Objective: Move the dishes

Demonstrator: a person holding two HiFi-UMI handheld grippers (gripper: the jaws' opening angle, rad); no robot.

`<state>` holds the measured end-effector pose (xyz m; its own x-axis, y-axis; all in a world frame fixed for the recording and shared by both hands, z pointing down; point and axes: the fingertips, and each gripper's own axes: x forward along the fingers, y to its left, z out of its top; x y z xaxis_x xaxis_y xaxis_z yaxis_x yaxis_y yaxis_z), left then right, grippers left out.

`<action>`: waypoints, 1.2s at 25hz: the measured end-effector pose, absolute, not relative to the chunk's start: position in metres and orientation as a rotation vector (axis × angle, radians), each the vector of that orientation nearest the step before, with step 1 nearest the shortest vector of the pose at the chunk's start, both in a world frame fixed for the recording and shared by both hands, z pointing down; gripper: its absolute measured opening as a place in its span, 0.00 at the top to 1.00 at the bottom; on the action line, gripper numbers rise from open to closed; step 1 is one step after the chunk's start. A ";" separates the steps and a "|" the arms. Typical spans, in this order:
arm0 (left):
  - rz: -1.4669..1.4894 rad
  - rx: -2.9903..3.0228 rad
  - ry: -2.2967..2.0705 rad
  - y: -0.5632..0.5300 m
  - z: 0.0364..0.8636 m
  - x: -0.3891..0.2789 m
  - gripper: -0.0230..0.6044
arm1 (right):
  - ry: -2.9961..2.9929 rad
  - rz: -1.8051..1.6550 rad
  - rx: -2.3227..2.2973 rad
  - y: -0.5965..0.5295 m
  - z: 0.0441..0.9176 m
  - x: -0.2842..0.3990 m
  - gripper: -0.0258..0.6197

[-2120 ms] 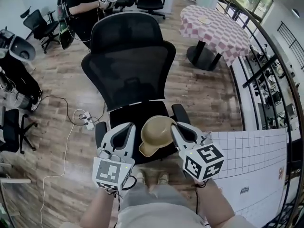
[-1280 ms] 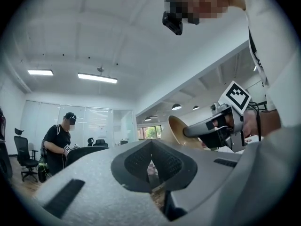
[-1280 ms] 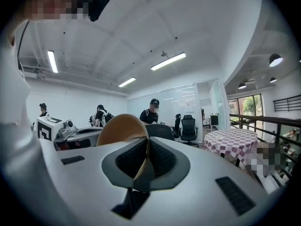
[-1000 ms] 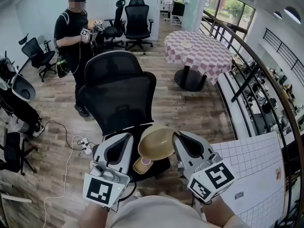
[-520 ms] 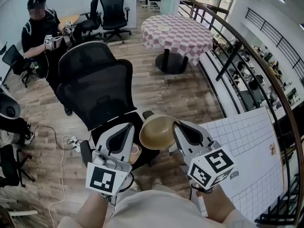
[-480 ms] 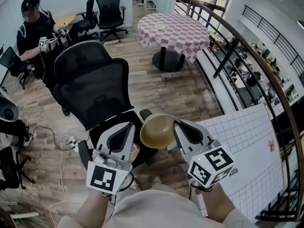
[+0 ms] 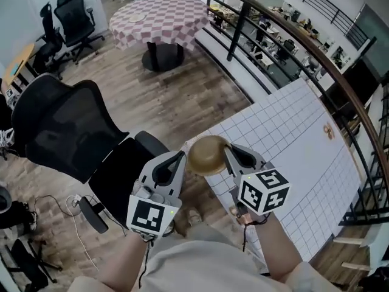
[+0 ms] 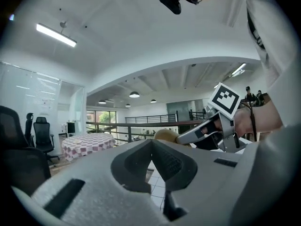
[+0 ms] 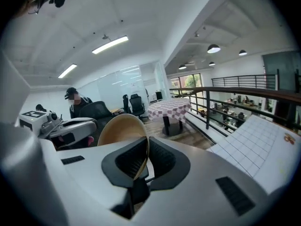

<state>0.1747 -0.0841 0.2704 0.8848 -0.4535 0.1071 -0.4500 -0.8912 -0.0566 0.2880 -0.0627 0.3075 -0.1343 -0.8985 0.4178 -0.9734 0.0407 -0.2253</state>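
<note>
Right gripper (image 7: 229, 150): clenched on the rim of a tan bowl (image 7: 206, 155). In the right gripper view the rim sits pinched between the two pads (image 9: 136, 160), and the bowl (image 9: 121, 130) stands tilted on edge, left of the jaws.

Left gripper (image 7: 180, 156): closed and empty. In the left gripper view its jaws meet at the tips (image 8: 151, 143) with nothing between them.

The bowl is held in the air between the two grippers, over the near left corner of the white gridded surface (image 7: 292, 142). It is just beside the left gripper; whether they touch cannot be told.

A black office chair (image 7: 58, 129) stands to the left on the wooden floor (image 7: 182, 102). A round checkered table (image 7: 159, 16) stands far off.
</note>
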 end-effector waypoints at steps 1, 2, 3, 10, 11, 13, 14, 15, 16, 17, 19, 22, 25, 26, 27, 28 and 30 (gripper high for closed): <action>-0.195 -3.008 0.685 -0.084 0.281 0.188 0.94 | -2.111 0.727 1.970 -0.060 0.321 0.300 0.91; -0.204 -3.003 0.651 -0.083 0.294 0.200 0.94 | -2.081 0.766 1.987 -0.056 0.336 0.310 0.91; -0.208 -3.012 0.623 -0.082 0.306 0.211 0.94 | -2.046 0.804 2.003 -0.052 0.351 0.321 0.91; -0.304 -3.119 0.500 -0.072 0.367 0.282 0.94 | -1.804 1.021 2.002 -0.033 0.436 0.381 0.91; -0.319 -3.144 0.496 -0.071 0.379 0.286 0.94 | -1.787 1.047 1.997 -0.031 0.449 0.384 0.91; -0.362 -3.174 0.494 -0.069 0.408 0.292 0.94 | -1.756 1.093 1.987 -0.026 0.480 0.387 0.91; -0.386 -3.181 0.493 -0.068 0.423 0.294 0.94 | -1.739 1.116 1.981 -0.025 0.498 0.388 0.91; -0.412 -3.183 0.490 -0.068 0.439 0.296 0.94 | -1.722 1.139 1.975 -0.023 0.515 0.389 0.91; -0.443 -3.181 0.487 -0.068 0.454 0.296 0.94 | -1.705 1.162 1.969 -0.023 0.530 0.389 0.91; -0.478 -3.176 0.482 -0.069 0.467 0.296 0.94 | -1.689 1.183 1.964 -0.023 0.541 0.389 0.91; -0.566 -3.185 0.470 -0.068 0.490 0.294 0.94 | -1.655 1.220 1.962 -0.022 0.555 0.389 0.91; -0.680 -3.244 0.474 -0.066 0.518 0.288 0.94 | -1.602 1.256 1.970 -0.021 0.571 0.394 0.91; -0.768 -3.249 0.458 -0.064 0.540 0.286 0.94 | -1.554 1.285 1.966 -0.018 0.593 0.400 0.91; -0.789 -3.253 0.445 -0.063 0.543 0.287 0.94 | -1.533 1.296 1.960 -0.017 0.598 0.402 0.91; -0.800 -3.256 0.436 -0.062 0.543 0.288 0.94 | -1.515 1.310 1.953 -0.015 0.601 0.404 0.91; -0.800 -3.258 0.433 -0.062 0.542 0.290 0.94 | -1.502 1.324 1.945 -0.014 0.604 0.405 0.91; -0.793 -3.258 0.442 -0.064 0.543 0.293 0.94 | -1.493 1.354 1.931 -0.013 0.612 0.403 0.91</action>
<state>0.2928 -0.0635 0.5431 0.8579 -0.1920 0.4766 -0.3040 -0.9375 0.1695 0.4035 -0.0130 0.6122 -0.0111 -0.5515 0.8341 -0.8841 -0.3844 -0.2659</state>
